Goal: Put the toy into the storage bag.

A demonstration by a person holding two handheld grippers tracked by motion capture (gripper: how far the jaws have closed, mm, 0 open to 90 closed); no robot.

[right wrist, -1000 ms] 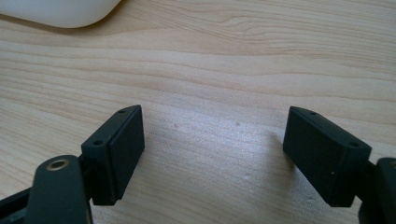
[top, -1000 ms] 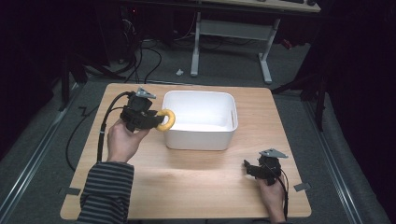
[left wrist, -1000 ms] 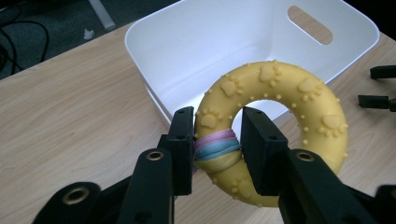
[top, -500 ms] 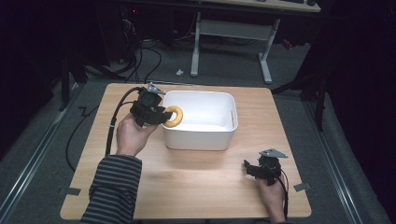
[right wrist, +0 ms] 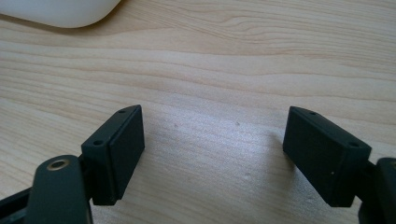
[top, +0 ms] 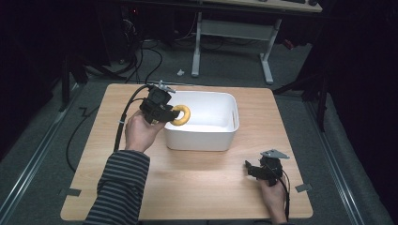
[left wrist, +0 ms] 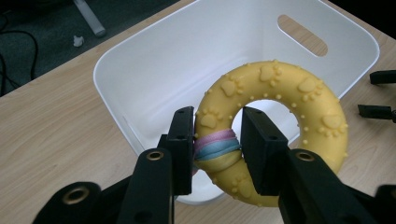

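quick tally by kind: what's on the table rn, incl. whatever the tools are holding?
Yellow ring toy, clamped in the left tool above the tub: 1
White plastic tub: 1
Handheld tools, the left one and the right tool, open and empty: 2
Total: 4

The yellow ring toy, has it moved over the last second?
Yes. The yellow ring toy, held by the left gripper, moved from outside the white bin's left wall to above its inside.

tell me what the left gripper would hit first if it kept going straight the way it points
Probably the inside of the white bin: the left gripper, shut on the yellow ring toy, points down into it. Depth is unclear.
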